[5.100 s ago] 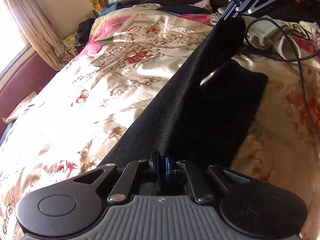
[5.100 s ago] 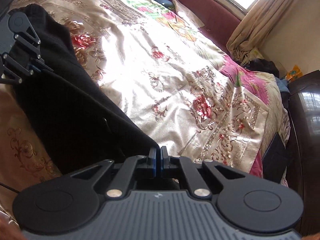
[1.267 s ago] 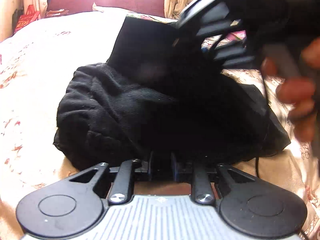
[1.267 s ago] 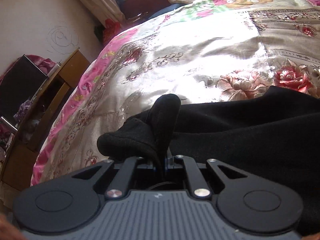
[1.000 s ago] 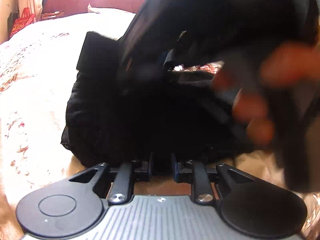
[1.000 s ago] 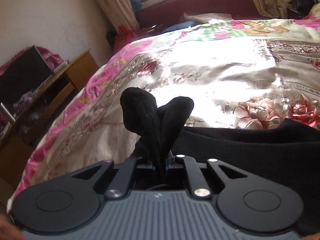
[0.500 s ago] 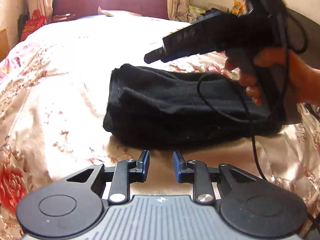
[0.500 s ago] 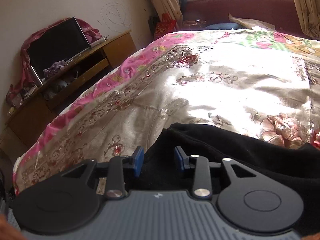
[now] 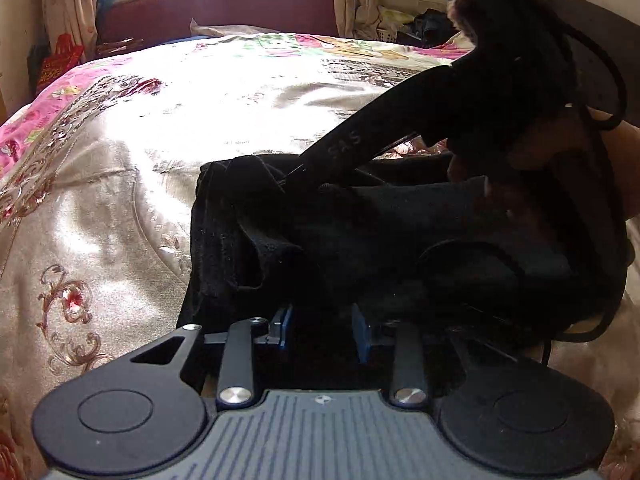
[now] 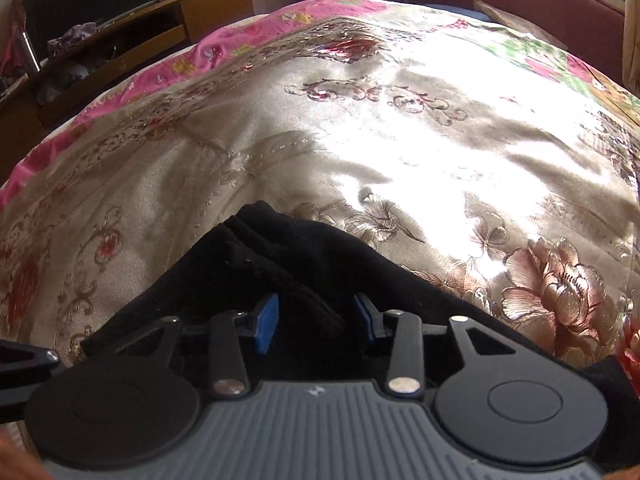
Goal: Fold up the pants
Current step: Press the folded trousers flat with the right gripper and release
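1. Nearest to the left wrist camera, the left gripper (image 9: 322, 330) has its blue-padded fingers (image 9: 285, 326) spread well apart with nothing clamped; the near edge of the bundle lies in the gap, and whether cloth touches the pads is hard to tell.
2. The right gripper (image 10: 316, 320) is parted about as wide, blue pads (image 10: 266, 322) on either side of a raised ridge of dark cloth, gripping nothing.
3. The black fleecy pants (image 9: 360, 236) lie folded into a thick, stacked bundle on the shiny cream floral bedspread (image 9: 140, 152), with layered edges showing at the bundle's left end in the left wrist view.
4. In the left view the right tool reaches down from the upper right, its tip on or just over the top of the bundle; contact is unclear. The person's right hand (image 9: 560, 148) wraps its handle, and a black cable (image 9: 608, 216) loops down beside it.
5. Farther off, the bedspread runs to a pink patterned border (image 10: 248, 32).
6. Beyond that stand a maroon padded bench (image 9: 216, 12) under the window with beige curtains (image 9: 68, 8), and a wooden cabinet (image 10: 160, 28) off to one side.
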